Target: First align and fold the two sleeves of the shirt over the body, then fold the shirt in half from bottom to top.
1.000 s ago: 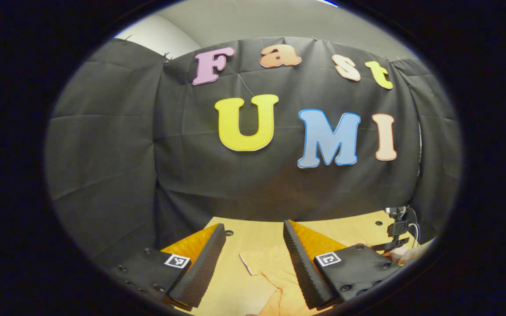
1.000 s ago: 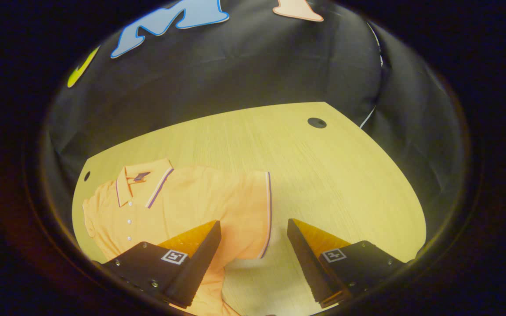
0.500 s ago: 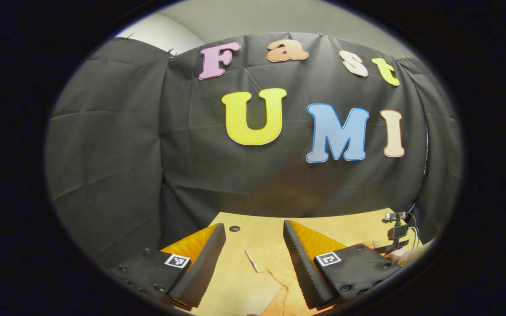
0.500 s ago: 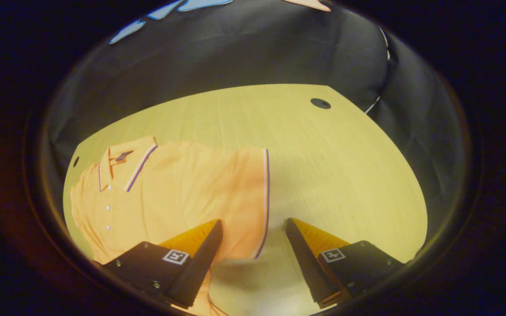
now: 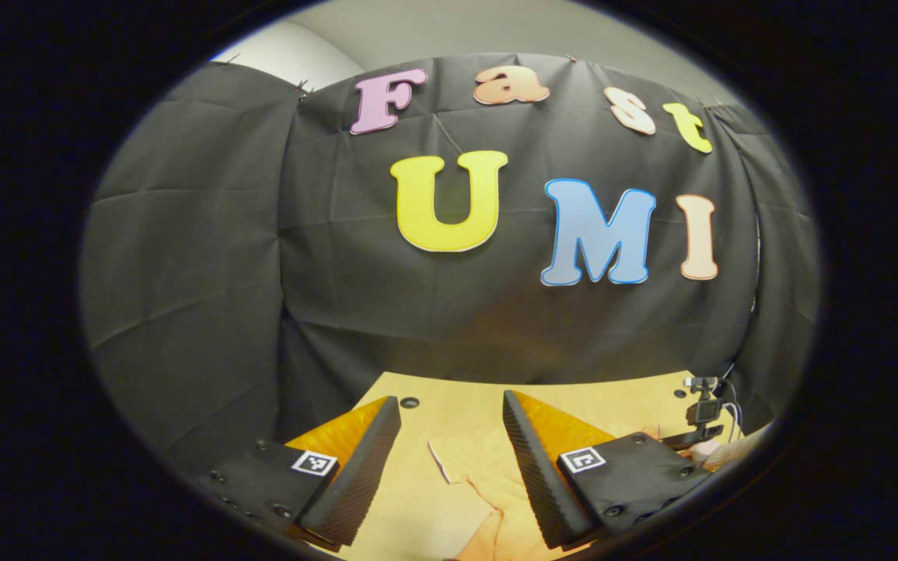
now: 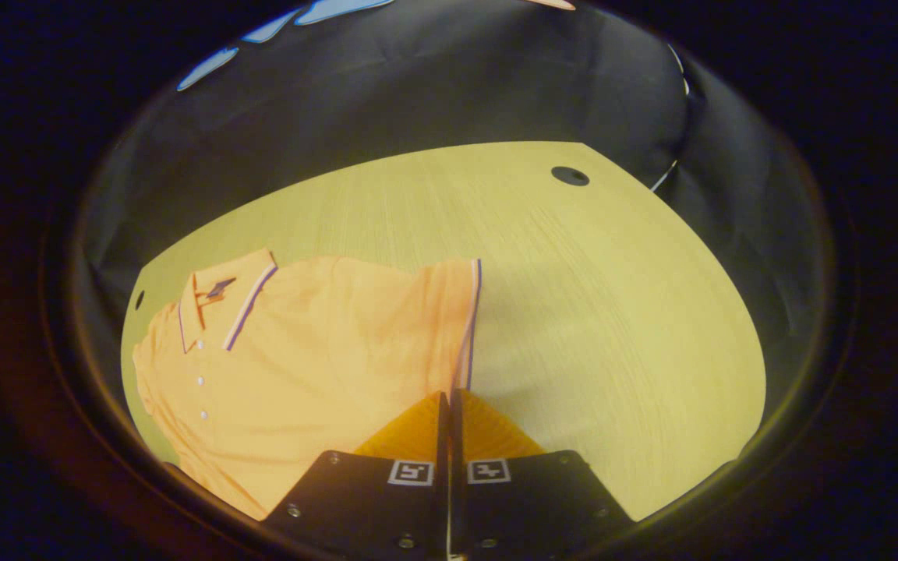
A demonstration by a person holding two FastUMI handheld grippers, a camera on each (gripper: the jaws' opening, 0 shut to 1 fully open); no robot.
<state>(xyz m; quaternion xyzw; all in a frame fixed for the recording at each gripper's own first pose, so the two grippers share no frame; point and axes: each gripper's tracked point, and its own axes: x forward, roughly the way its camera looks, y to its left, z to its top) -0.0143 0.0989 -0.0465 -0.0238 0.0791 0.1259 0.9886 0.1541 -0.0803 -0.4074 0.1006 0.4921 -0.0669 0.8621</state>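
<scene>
On the table point(image 6: 589, 280), right tongs point(image 6: 449, 397) pinch the shirt point(image 6: 324, 351) sleeve; left tongs point(image 5: 449, 425) spread.

A black cloth wall point(image 5: 207, 257) is hung across the back of the booth and takes up most of the left gripper view; it is seen creased in broad folds, and its panels meet at a seam in the upper left of the frame. Above the cloth, at the top of that frame, a pale plain wall point(image 5: 449, 31) is seen. A light wood-grain counter point(image 6: 613, 296) is spread across the middle and right of the right gripper view, lit warmly. A round dark hole point(image 6: 570, 175) is cut into it near its upper right corner, and another hole point(image 5: 409, 403) is seen at its far edge in the left gripper view. The cloth is draped down behind the counter's far edge.
</scene>
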